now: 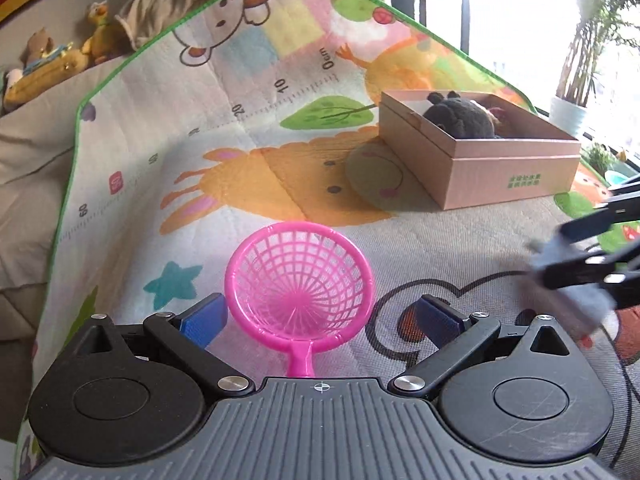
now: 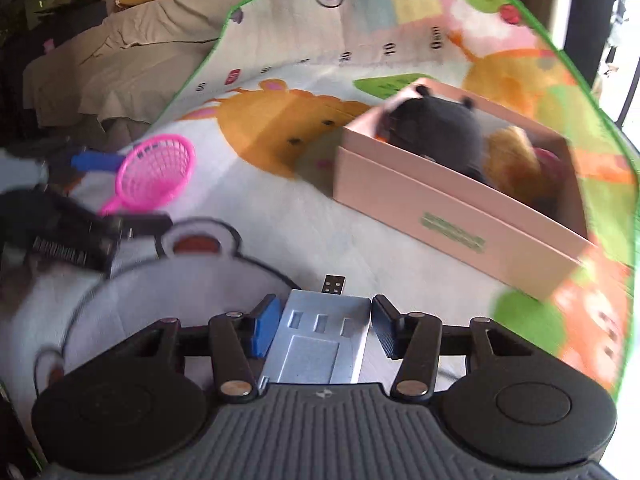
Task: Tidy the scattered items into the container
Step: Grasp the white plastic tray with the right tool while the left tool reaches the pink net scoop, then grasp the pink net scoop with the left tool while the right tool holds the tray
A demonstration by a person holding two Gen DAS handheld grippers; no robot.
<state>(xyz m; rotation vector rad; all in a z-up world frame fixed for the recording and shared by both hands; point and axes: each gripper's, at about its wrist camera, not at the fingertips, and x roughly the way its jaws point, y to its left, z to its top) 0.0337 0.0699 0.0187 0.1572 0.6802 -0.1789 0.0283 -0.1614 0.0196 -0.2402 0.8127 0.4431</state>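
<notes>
Where the pink cardboard box (image 2: pixel 452 216) sits on the cartoon play mat (image 1: pixel 248 152), everything else arranges itself around it: a dark plush toy (image 2: pixel 436 136) and an orange-brown plush (image 2: pixel 516 160) already lie inside it, and a potted plant (image 1: pixel 572 92) stands beyond its far side by the window. Well short of the box, on the near stretch of mat, lies the pink toy net (image 1: pixel 300 284), its handle pointing back at me. Nothing lies on the mat between the net and the box. My left gripper (image 1: pixel 320 320) points down at the mat with its blue pads spread wide either side of the net's hoop, neither pad pressing on it. My right gripper (image 2: pixel 322 330) tilts downward toward the box's near wall and pinches a silver USB hub (image 2: pixel 320 344) between its pads, its black plug (image 2: pixel 334 284) sticking out ahead; that side's view is blurred
</notes>
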